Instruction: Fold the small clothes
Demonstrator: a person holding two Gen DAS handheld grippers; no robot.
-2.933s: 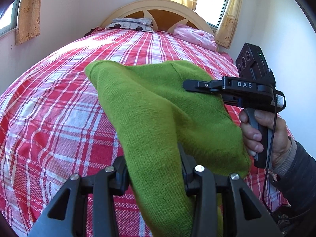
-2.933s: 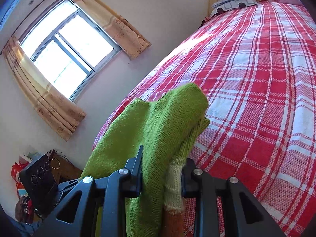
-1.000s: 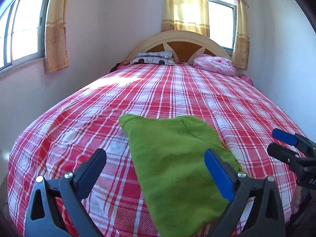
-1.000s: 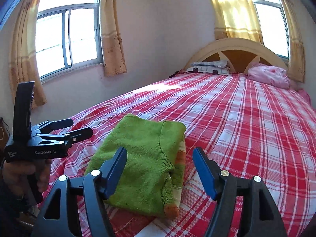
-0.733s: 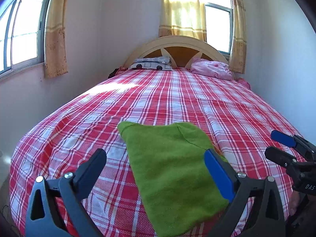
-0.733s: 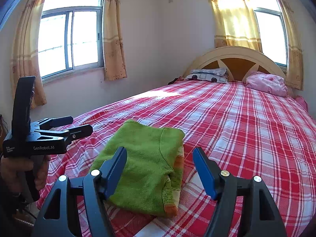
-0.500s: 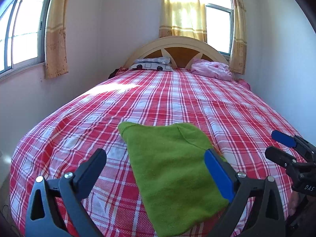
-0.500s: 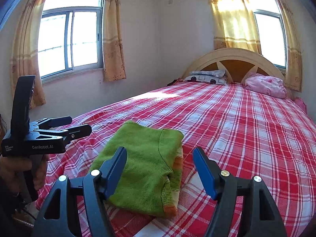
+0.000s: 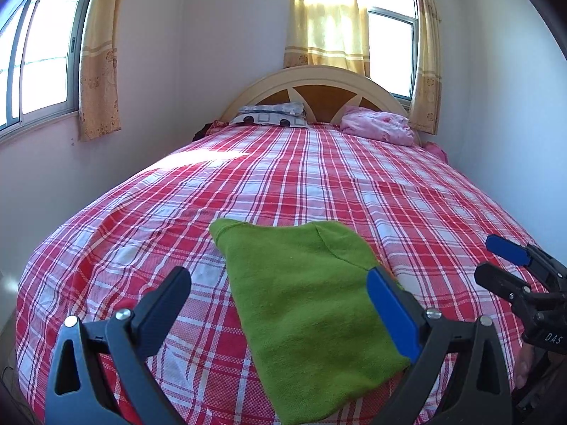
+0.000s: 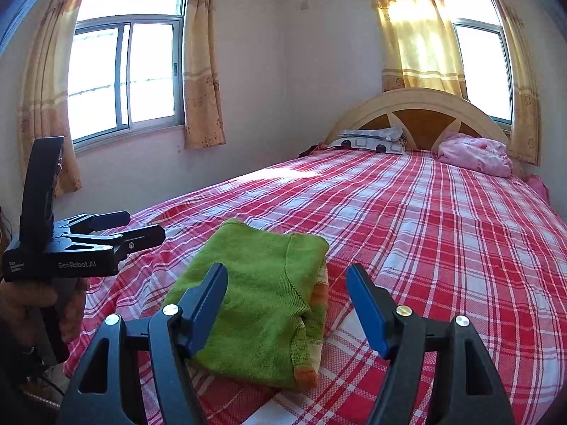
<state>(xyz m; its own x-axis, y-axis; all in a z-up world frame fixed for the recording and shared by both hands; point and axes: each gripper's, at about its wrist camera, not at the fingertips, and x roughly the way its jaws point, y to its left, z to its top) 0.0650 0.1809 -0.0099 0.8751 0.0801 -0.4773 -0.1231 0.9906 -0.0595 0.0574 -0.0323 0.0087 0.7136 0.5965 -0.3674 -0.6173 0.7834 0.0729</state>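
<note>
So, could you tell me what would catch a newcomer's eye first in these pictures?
Probably the bright green folded sweater, lying flat near the foot of the red plaid bed. Next, the open left gripper and right gripper, each held just short of it, with sunlit yellow curtains behind the headboard.

A bright green knitted sweater (image 10: 255, 294) with an orange and pale hem lies on a red-and-white plaid bedspread (image 9: 319, 177), near a pink pillow (image 9: 377, 128), yellow-beige curtains (image 10: 203, 60) and blue-padded black grippers.
</note>
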